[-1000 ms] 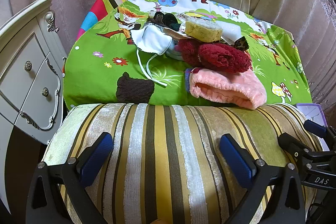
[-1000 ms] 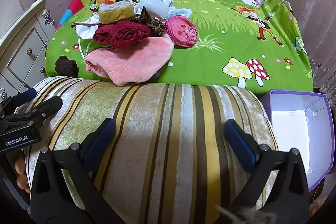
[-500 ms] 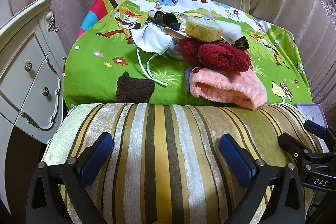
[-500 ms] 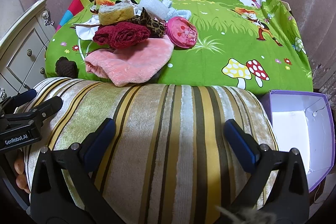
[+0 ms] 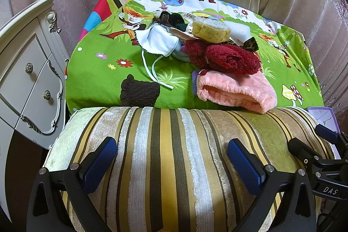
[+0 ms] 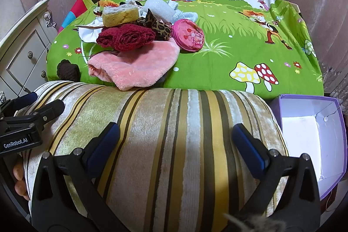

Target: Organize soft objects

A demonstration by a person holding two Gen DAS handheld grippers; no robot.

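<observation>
Both the left tongs [image 5: 171, 163] and right tongs [image 6: 176, 148] gape wide, empty, over a striped velvet cushion [image 5: 174, 156]. Beyond them on the table lies a fluffy pink folded cloth [image 6: 134, 64], with a dark red rolled towel [image 6: 126, 37] on top.

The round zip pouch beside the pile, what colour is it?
The pouch is bright pink with a small cartoon print, clearest in the right wrist view.
</observation>
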